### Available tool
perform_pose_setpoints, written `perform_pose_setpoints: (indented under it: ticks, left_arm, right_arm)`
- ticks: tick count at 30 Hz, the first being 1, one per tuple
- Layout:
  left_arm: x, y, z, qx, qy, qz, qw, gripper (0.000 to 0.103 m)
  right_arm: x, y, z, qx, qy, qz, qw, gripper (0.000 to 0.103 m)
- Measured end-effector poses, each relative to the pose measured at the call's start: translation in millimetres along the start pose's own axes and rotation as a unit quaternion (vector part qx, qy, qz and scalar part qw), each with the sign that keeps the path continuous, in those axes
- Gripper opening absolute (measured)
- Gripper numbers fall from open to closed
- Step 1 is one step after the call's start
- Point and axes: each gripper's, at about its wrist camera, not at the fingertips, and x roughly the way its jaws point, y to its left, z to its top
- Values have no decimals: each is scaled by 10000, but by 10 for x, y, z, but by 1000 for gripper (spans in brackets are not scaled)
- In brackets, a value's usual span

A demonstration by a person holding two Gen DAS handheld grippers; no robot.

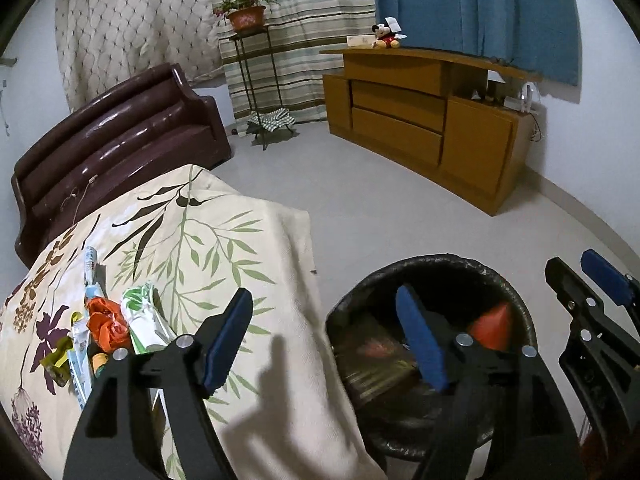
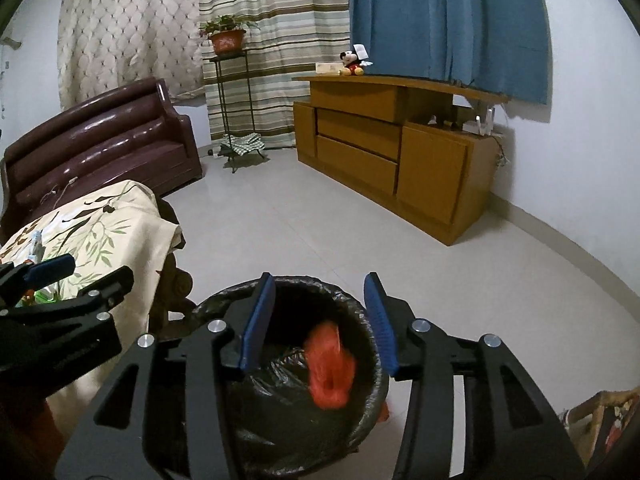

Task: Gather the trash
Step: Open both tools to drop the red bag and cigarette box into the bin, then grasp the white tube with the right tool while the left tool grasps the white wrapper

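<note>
A black-lined trash bin stands on the floor beside the cloth-covered table. My left gripper is open, one finger over the table edge and one over the bin; a blurred striped wrapper lies inside the bin below it. My right gripper is open above the bin, and a blurred orange plastic bag is inside the bin, clear of the pads. Several pieces of trash remain on the table: an orange crumpled bag and green-and-white wrappers.
A dark brown sofa stands behind the table. A wooden cabinet with a plush toy lines the far wall. A plant stand stands before the curtains. Grey tiled floor lies between.
</note>
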Motion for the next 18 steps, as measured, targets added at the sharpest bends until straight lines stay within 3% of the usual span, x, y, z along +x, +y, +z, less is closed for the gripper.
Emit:
perform_pose_setpoints:
  ticks: [6,11,14,18]
  left_arm:
    - [-27,53,5,-85,-8,-42,10000,73]
    - [-147,148,-7,-135,-56,-27,9999,73]
    - [-265,260,-41,-184,-90,-4,9998,73]
    - [-437,469,-104,-225,-164,117,9995,73]
  right_arm:
    - [-83,-12,19,80,-72,-67,9999,60]
    - [-209,48,61,152,-252,-147,9995,84]
    - [-306,112,54,270,-306,-55,9992,86]
    - [-346,260,74,246,-48,263,9993,86]
